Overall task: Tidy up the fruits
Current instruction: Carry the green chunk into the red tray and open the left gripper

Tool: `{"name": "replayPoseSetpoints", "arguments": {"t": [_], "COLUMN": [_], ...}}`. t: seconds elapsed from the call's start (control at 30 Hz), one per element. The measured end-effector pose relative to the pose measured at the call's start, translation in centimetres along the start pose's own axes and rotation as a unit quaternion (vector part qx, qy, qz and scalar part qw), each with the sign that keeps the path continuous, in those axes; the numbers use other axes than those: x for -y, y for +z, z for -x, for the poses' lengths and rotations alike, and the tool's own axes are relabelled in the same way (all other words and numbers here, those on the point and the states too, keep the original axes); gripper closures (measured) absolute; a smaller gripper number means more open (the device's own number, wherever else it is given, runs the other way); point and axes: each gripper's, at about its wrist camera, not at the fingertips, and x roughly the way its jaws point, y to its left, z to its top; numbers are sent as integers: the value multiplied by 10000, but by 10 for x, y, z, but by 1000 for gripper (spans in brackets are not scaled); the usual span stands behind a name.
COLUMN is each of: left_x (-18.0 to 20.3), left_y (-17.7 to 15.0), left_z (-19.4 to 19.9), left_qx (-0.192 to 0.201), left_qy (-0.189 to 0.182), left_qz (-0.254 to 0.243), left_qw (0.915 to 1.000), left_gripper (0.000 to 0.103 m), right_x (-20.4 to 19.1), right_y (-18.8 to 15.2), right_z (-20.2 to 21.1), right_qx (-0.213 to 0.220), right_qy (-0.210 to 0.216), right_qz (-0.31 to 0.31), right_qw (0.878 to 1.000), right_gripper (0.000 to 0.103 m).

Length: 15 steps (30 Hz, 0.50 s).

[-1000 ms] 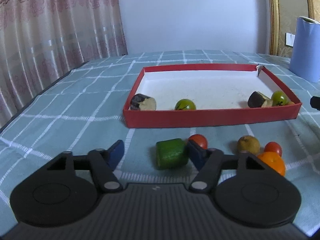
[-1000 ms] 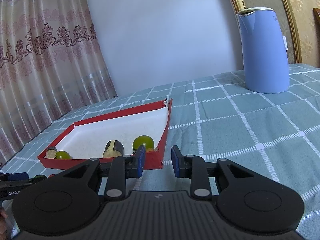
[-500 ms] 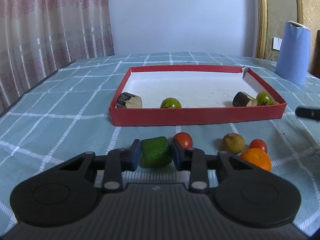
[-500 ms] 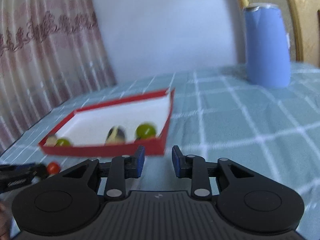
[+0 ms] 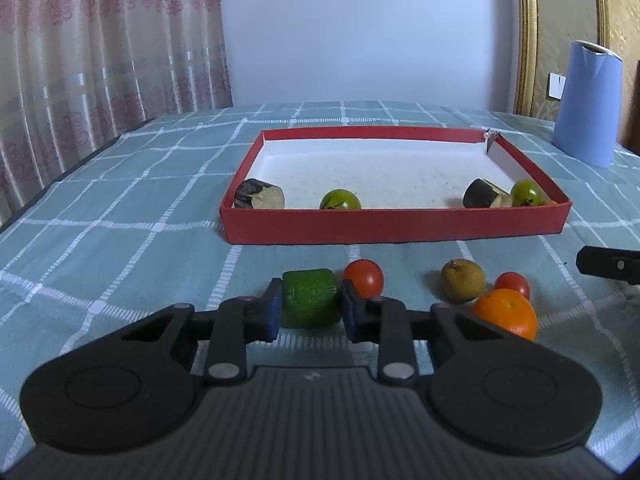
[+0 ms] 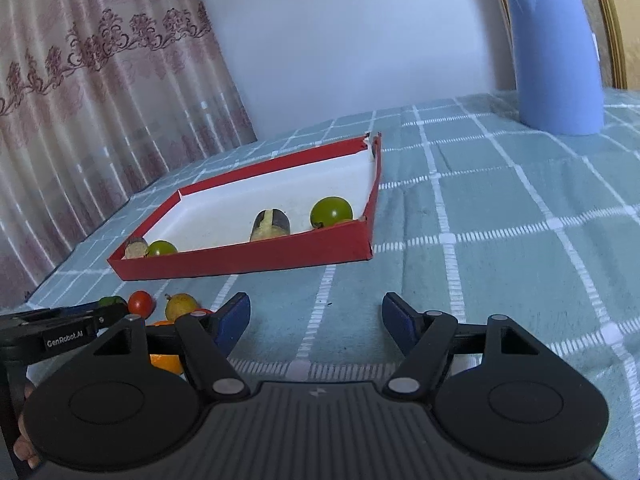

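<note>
My left gripper [image 5: 309, 309] is shut on a green cucumber chunk [image 5: 310, 302] close above the tablecloth. Beside it lie a red tomato [image 5: 364, 278], a brown kiwi [image 5: 463, 281], a second red tomato [image 5: 513, 284] and an orange [image 5: 507, 313]. The red tray [image 5: 396, 225] beyond holds two dark eggplant pieces [image 5: 259, 199] and two green tomatoes [image 5: 340, 201]. My right gripper [image 6: 316, 320] is open and empty over the cloth, right of the fruit pile, with the tray [image 6: 256, 257] ahead of it on the left.
A blue kettle [image 6: 554, 52] stands at the far right of the table and shows in the left wrist view [image 5: 587, 102] too. A curtain [image 5: 100, 60] hangs along the left side. The table's left edge [image 5: 60, 178] is dark.
My left gripper has closed from wide open onto the green cucumber chunk. My right gripper has opened from nearly shut and swung lower, nearer the fruit pile.
</note>
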Motion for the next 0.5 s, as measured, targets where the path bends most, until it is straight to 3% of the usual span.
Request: {"name": "replayPoseSetpoints", "arguments": {"t": [0.27,0.5], "left_x": [8,-4], "left_y": [18,69], "left_z": [18,-17], "left_qx": [500,572], "left_qy": [137,240], "left_qz": [-338,-306], "left_qw": [9981,9976], "left_gripper": [76,76], "right_x": [0,1], "right_y": [0,0], "right_z": [0,-1], "right_qx": [13,-31], "right_qy": [26,54], "right_qz": [4,-65], "right_qw": [10000,10000], "right_gripper": [30,30]}}
